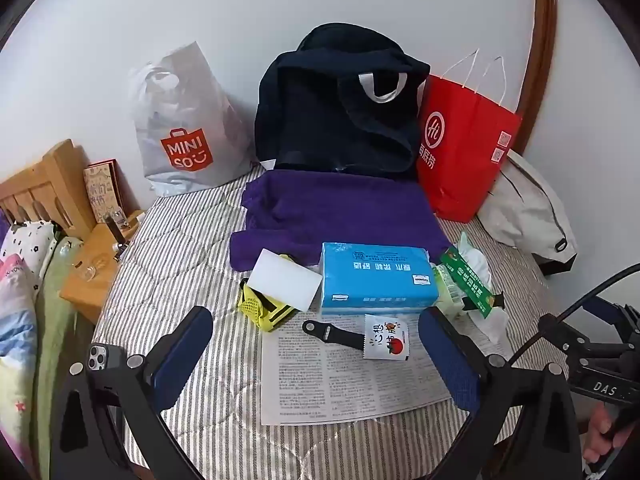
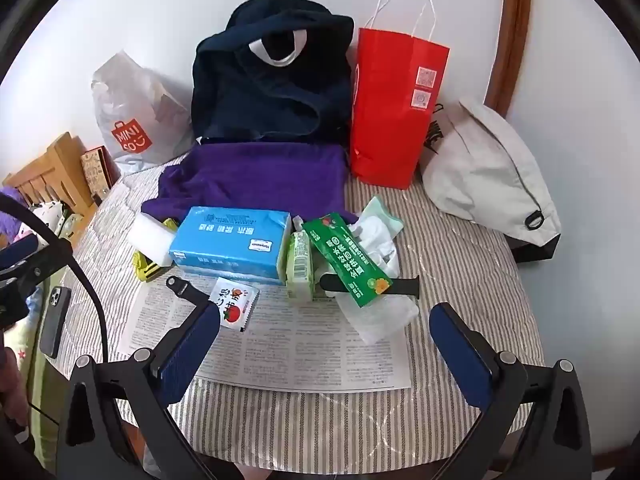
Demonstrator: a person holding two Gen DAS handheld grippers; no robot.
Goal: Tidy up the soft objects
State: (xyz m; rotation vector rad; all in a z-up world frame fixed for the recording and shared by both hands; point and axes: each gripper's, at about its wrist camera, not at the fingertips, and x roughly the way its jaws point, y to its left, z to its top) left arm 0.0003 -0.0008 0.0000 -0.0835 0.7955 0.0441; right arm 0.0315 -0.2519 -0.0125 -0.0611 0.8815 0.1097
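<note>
A: Status?

B: Left gripper (image 1: 316, 344) and right gripper (image 2: 325, 340) both wide open, holding nothing, over the newspaper (image 2: 280, 344) at lower center.

A: Soft stuff?

B: Purple cloth (image 1: 340, 212) mid-frame, tissue pack (image 1: 376, 280) touching its near edge, sponge (image 1: 286, 280) beside it.

A: Risks?

B: I reckon pulling the cloth drags the tissue pack; watch strap (image 1: 332, 334) could snag.

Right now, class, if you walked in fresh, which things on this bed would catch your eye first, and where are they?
The red paper bag stands upright against the wall at the back right, beside the slumped dark navy bag. In front of that lies a purple cloth, and nearer still a bright blue tissue pack sits mid-bed. Both claws hang open in the foreground, holding nothing.
</note>
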